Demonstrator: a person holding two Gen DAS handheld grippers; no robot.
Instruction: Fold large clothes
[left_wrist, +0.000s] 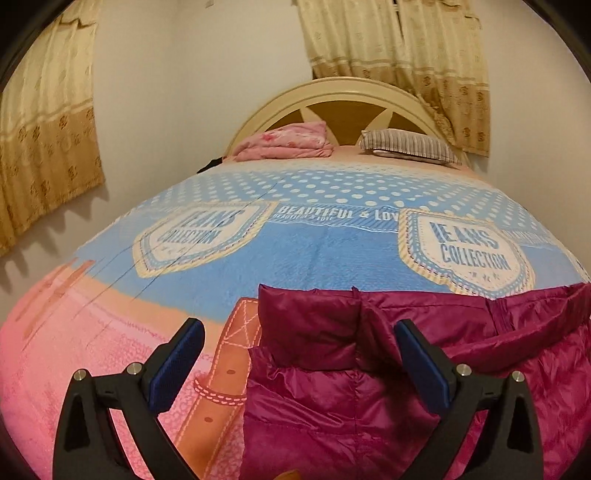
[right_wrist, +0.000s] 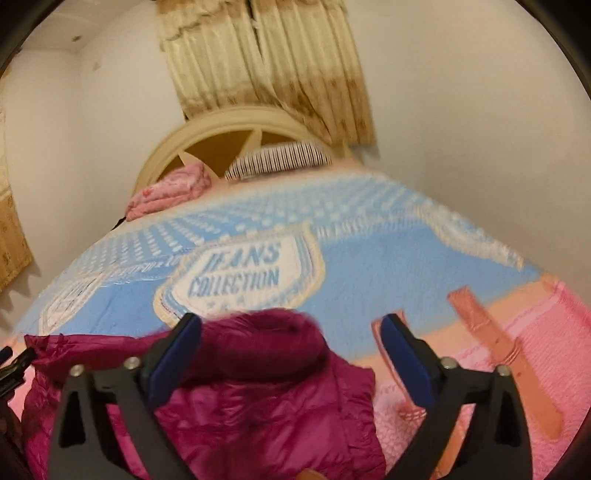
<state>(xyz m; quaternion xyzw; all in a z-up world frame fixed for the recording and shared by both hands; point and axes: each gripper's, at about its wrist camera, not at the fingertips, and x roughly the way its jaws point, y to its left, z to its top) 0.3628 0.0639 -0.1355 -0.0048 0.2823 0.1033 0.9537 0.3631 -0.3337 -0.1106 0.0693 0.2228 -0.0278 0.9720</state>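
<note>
A magenta puffer jacket (left_wrist: 369, 387) lies on the bed near its foot, partly folded, with a flap laid over its upper left part. My left gripper (left_wrist: 299, 363) is open and empty just above the jacket's left edge. In the right wrist view the jacket (right_wrist: 258, 398) shows its fur-trimmed hood end, and my right gripper (right_wrist: 291, 356) is open and empty above the jacket's right edge. The left gripper's tip shows at the far left of that view (right_wrist: 14, 360).
The bed is covered by a blue and pink "Jeans Collection" blanket (left_wrist: 314, 251). At the headboard (left_wrist: 332, 96) lie a folded pink quilt (left_wrist: 284, 142) and a striped pillow (left_wrist: 406, 146). Beige curtains (left_wrist: 399, 55) hang behind and at the left.
</note>
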